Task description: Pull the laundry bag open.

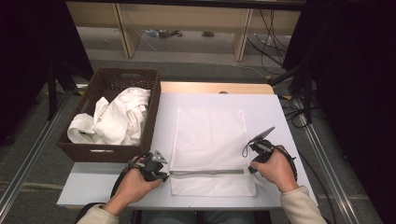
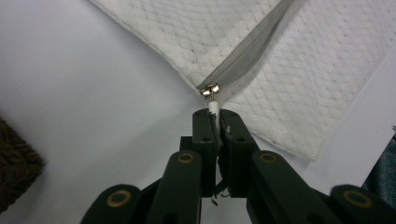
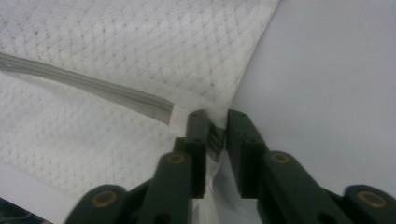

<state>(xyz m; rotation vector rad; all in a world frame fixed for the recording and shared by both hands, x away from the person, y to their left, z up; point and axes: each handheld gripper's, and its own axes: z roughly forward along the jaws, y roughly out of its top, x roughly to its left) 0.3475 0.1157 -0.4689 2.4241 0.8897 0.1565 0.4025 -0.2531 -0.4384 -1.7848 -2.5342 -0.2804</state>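
Observation:
A white mesh bag (image 1: 210,135) lies flat on the table, with a grey zipper (image 1: 205,172) running across its near end. At the zipper's left end, my left gripper (image 1: 163,175) is shut on the small white pull tab (image 2: 213,106), just below the metal slider (image 2: 210,89). At the zipper's right end (image 3: 154,107), my right gripper (image 1: 252,169) stands over the bag's corner. Its jaws are a little apart, with the bag's edge (image 3: 217,135) between them, and the pads are not pressing on it.
A brown wicker basket (image 1: 154,116) holding crumpled white cloth (image 1: 116,119) stands at the table's left, close to my left hand. Bare white tabletop (image 1: 280,116) lies to the right of the bag and beyond it.

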